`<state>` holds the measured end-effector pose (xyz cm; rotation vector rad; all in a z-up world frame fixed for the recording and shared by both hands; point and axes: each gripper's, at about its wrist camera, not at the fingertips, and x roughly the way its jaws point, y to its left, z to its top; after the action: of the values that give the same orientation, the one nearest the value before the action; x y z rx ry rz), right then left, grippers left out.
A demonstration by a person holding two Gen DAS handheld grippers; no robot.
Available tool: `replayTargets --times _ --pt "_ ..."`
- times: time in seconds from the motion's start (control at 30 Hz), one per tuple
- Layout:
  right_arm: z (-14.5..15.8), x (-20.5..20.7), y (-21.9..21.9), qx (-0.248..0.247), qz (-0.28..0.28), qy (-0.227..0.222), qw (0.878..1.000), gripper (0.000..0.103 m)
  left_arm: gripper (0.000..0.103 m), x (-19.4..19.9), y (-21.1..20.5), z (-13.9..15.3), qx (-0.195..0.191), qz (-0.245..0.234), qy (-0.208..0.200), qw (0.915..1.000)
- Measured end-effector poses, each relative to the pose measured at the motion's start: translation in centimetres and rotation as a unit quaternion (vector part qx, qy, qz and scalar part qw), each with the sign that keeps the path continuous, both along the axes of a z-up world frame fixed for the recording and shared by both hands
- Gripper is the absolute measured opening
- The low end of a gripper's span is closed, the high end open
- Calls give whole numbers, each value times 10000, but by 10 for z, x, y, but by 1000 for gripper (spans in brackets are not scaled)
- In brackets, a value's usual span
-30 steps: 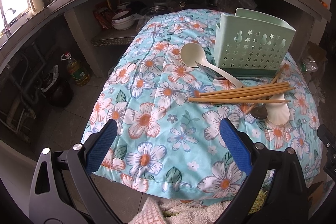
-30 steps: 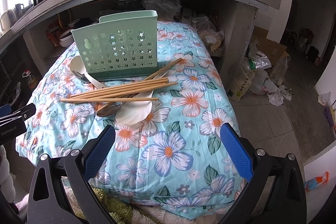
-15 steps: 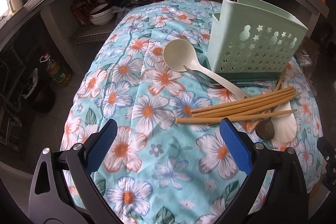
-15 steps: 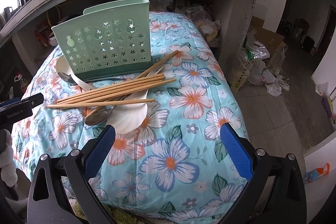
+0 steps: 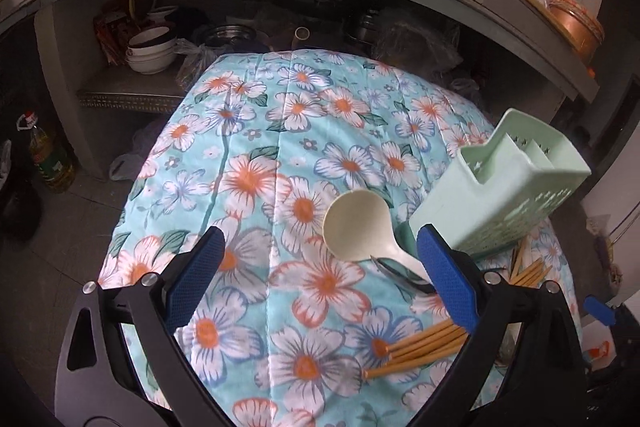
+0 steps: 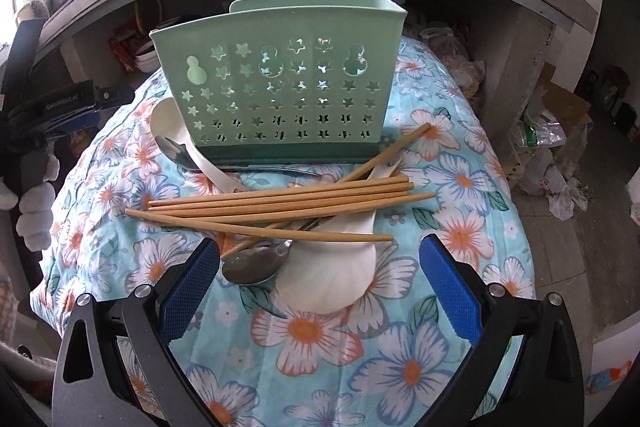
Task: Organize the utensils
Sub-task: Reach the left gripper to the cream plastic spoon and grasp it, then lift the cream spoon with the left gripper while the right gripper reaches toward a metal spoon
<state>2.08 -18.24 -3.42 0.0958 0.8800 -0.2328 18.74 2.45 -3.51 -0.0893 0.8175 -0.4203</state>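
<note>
Currently, both grippers are held wide open and empty: the left gripper left of the green caddy, the right gripper before it. Crossed chopsticks and spoons may scatter if snagged. Nothing is seen inside the caddy.
</note>
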Motion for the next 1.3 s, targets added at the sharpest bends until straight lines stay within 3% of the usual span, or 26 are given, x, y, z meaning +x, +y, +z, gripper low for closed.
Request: replayTargets --times 0.07,0.2,0.37,0.5,0.77,1.03,1.3 --pt "-2 2 -1 54 -59 30 10000 98 74 16 4 -5 -290 -186 256 9991" --pt "-7 7 -6 177 -223 97 9995 98 60 45 5 -22 -705 -493 845 9927" --pt "-12 11 -8 311 -343 159 9988 98 43 61 -10 -37 -673 -1075 1099 9858" --pt "-14 12 -6 352 -360 146 9986 98 32 70 -23 -47 -432 -1388 1137 9828" --pt "-14 10 -8 413 -424 126 9982 98 7 79 -26 -49 -464 -1425 1096 9826" --pt "-5 1 4 250 -301 -13 9992 98 6 54 -11 -20 -794 -1370 683 9850" --pt "9 -12 14 179 -279 -234 9992 98 5 29 7 12 -1295 -1418 293 9809"
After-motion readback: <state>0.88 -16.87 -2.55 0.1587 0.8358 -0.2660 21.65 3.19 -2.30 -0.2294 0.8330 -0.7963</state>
